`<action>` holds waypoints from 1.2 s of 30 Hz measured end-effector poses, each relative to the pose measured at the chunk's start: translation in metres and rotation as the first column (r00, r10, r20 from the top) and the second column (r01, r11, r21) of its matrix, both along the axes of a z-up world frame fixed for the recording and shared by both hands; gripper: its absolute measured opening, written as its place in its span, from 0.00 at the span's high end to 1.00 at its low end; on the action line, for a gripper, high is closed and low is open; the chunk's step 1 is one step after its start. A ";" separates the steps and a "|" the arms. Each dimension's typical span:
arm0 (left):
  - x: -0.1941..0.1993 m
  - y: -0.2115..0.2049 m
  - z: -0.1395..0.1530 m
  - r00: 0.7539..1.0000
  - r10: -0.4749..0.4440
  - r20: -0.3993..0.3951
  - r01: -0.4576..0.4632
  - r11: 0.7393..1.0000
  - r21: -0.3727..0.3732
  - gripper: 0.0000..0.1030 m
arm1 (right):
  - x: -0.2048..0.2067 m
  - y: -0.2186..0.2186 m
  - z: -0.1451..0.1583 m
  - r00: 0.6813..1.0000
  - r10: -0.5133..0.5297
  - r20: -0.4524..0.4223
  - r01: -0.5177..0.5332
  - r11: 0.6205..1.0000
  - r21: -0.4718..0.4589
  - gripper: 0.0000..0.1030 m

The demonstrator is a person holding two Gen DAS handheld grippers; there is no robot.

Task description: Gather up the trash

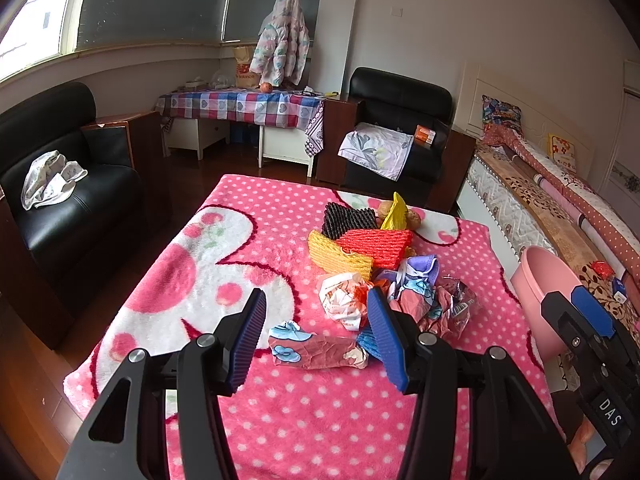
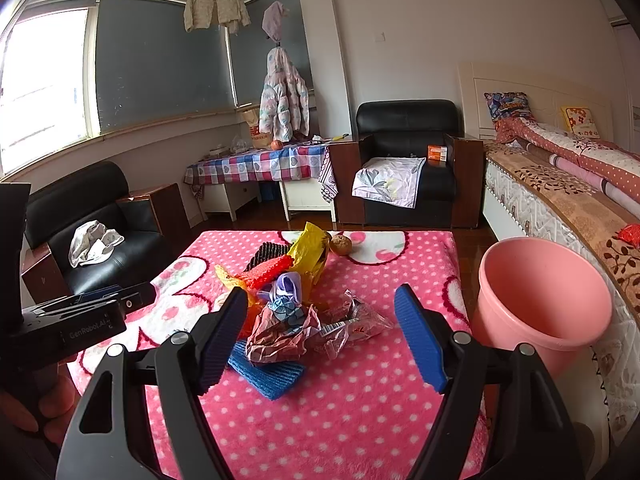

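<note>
- My left gripper (image 1: 318, 334) gapes wide over crumpled pink paper (image 1: 316, 350); nothing pinched
- My right gripper (image 2: 322, 338) spread wide before the clear wrapper (image 2: 354, 326); pink bucket (image 2: 544, 300) beside

Daylight pouring in from the window (image 2: 44, 92) at far left, blowing out to pure white glare there in both views. Lighting the room evenly and softly, leaving the pink blanket (image 2: 360, 420) bright and saturated. Only faint, soft shadows lying under the pile of trash (image 1: 372, 280). Black armchair (image 1: 68, 200) catching dull reflections. Bending straight lines strongly toward the edges, the window frame and bed (image 2: 560, 200) curving. Darkening to black in the corners. Staying sharp through the middle, softening slightly toward the rims; no motion blur showing.
</note>
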State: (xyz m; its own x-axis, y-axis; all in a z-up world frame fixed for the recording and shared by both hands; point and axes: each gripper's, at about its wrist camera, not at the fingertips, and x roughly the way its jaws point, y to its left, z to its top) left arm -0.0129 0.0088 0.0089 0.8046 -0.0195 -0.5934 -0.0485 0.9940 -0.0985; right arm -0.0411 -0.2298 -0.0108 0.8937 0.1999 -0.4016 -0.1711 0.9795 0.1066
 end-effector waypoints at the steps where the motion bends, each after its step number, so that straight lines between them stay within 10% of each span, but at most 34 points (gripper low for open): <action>1: 0.000 0.000 0.000 1.000 0.000 0.001 0.000 1.000 0.000 0.49 | 0.000 0.000 0.000 1.000 0.000 -0.002 0.000 1.000 0.001 0.26; 20: -0.016 -0.006 0.001 0.999 -0.053 0.007 0.053 0.999 -0.014 0.49 | 0.015 -0.004 -0.011 0.998 -0.006 -0.057 0.007 1.000 0.015 0.26; 36: 0.010 0.007 -0.045 0.945 -0.276 -0.174 0.279 0.960 -0.010 0.49 | 0.035 0.000 -0.036 0.986 0.064 -0.156 -0.064 0.998 0.007 0.26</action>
